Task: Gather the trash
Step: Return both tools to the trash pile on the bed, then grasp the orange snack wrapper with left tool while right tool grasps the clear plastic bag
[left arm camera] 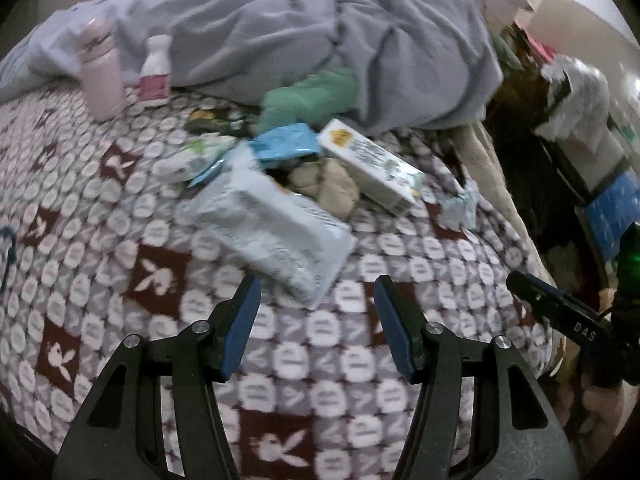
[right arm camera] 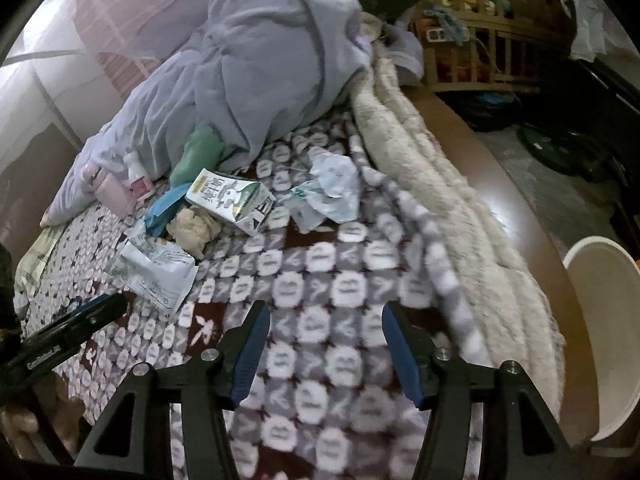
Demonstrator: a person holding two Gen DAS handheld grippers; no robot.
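Observation:
Trash lies in a pile on the patterned bedspread point(left arm camera: 120, 264). A flattened white plastic packet point(left arm camera: 272, 228) lies just ahead of my open, empty left gripper point(left arm camera: 316, 292). Behind it lie a blue wrapper point(left arm camera: 286, 144), a milk carton point(left arm camera: 372, 164), a crumpled beige tissue point(left arm camera: 332, 188) and a white wrapper point(left arm camera: 196, 156). In the right wrist view the carton point(right arm camera: 232, 198), the beige tissue point(right arm camera: 192, 228), the white packet point(right arm camera: 156, 272) and a crumpled clear wrapper point(right arm camera: 332, 192) lie well ahead of my open, empty right gripper point(right arm camera: 324, 316).
A pink bottle point(left arm camera: 100, 72) and a small white bottle point(left arm camera: 156, 72) stand at the back left by a heaped lilac duvet point(left arm camera: 320, 40). A white bin point(right arm camera: 604, 340) stands on the floor right of the bed. A cream blanket point(right arm camera: 440, 200) runs along the bed edge.

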